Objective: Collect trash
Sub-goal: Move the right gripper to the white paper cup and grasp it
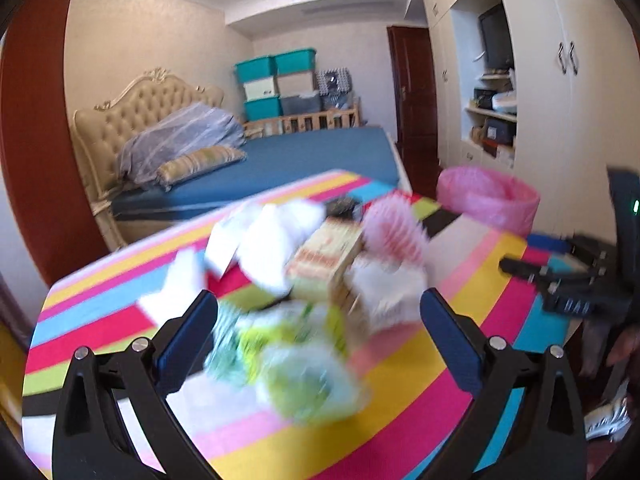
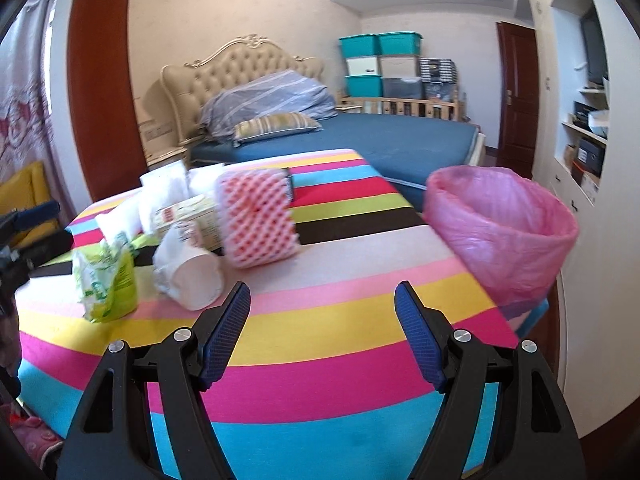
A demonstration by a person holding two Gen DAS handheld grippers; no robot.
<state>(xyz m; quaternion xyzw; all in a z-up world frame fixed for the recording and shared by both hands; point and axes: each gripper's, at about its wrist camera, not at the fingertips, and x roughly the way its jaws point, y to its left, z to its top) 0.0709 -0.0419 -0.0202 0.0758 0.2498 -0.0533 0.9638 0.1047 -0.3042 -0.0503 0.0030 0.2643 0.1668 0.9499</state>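
A pile of trash lies on the striped table (image 2: pixel 320 320). It holds a green and white plastic wrapper (image 2: pixel 106 280), a crumpled white paper cup (image 2: pixel 192 272), a pink foam net (image 2: pixel 258 218), a cardboard box (image 2: pixel 188 216) and white papers (image 2: pixel 160 188). A bin lined with a pink bag (image 2: pixel 504 224) stands at the table's right edge. My left gripper (image 1: pixel 318 312) is open, its fingers on either side of the blurred green wrapper (image 1: pixel 288 356). My right gripper (image 2: pixel 322 304) is open and empty over bare table, right of the cup. The right gripper also shows in the left wrist view (image 1: pixel 568 276).
A bed with a blue sheet (image 2: pixel 380 140) lies beyond the table, with stacked storage boxes (image 2: pixel 380 64) behind it. White wardrobes and shelves (image 2: pixel 588 120) stand to the right. The pink bin also shows in the left wrist view (image 1: pixel 488 200).
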